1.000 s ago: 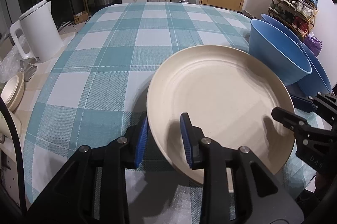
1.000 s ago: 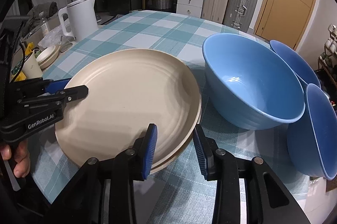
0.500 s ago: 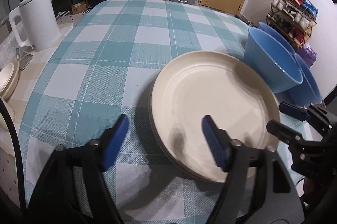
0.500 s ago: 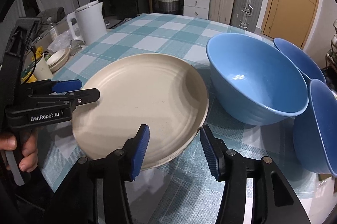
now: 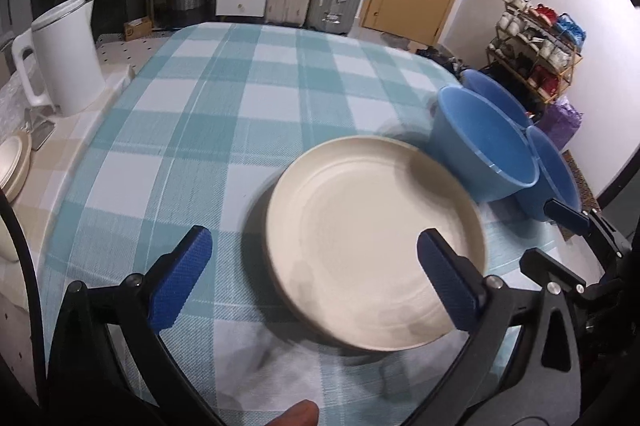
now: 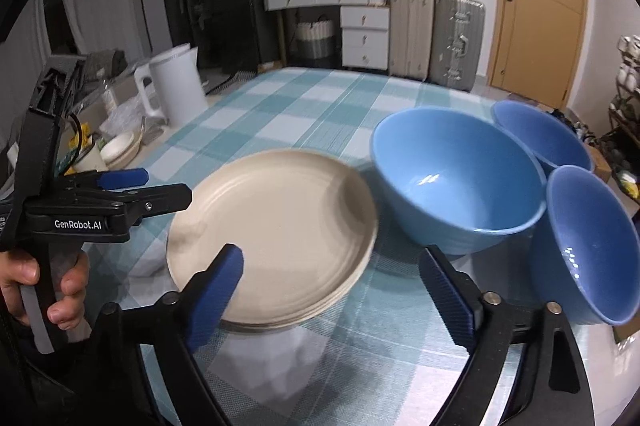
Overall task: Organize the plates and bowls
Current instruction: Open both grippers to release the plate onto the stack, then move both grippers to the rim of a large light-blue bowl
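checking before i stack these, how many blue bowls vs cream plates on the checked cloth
blue bowls: 3
cream plates: at least 2 in one stack; exact count unclear
total: at least 5

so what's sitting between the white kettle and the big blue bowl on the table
Mostly bare checked tablecloth. In the right wrist view, the white kettle and big blue bowl have only cloth between them; the stacked cream plates lie nearer the camera.
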Action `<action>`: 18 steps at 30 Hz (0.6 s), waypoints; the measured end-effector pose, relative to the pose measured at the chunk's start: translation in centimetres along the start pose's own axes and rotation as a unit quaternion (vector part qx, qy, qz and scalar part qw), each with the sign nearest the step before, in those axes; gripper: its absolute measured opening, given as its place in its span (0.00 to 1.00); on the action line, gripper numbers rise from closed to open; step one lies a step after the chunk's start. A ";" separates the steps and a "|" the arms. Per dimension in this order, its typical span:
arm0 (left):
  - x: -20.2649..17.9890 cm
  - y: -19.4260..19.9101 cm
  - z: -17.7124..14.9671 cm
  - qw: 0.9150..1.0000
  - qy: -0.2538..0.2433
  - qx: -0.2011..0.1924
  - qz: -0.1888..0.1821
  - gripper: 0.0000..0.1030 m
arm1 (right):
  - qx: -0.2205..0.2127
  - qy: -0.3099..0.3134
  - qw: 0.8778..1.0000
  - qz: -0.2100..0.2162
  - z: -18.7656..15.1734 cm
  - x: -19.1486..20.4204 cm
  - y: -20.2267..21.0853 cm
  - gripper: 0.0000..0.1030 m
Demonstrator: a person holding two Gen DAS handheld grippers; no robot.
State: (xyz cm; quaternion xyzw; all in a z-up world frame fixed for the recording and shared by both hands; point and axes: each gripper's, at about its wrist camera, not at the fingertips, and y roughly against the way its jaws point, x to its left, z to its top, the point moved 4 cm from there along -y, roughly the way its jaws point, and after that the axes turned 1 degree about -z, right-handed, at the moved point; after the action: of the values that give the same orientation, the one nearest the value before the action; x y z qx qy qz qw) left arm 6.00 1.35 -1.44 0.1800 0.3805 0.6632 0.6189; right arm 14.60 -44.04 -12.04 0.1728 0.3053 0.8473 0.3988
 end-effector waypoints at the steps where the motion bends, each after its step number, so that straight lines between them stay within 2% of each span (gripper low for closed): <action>1: -0.3 0.1 0.3 1.000 -0.003 -0.001 -0.004 0.99 | -0.007 -0.008 1.000 0.001 0.1 -0.4 0.5 0.92; 8: -3.8 1.0 3.0 0.999 -0.039 -0.011 -0.018 0.99 | -0.048 -0.060 0.997 -0.021 1.5 -4.4 4.3 0.93; 13: -7.5 0.8 5.1 0.996 -0.078 -0.017 -0.025 0.99 | -0.083 -0.098 0.990 -0.053 2.9 -8.4 7.1 0.96; 18: -11.1 0.4 7.1 0.993 -0.111 -0.027 -0.038 0.99 | -0.097 -0.123 0.983 -0.096 4.1 -12.6 8.9 0.98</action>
State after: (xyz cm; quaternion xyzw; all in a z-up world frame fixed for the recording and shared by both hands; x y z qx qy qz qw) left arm 12.61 -7.25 6.01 0.2209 0.2982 0.6249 0.6868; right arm 19.54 -56.72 -3.72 0.2059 0.1851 0.8032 0.5274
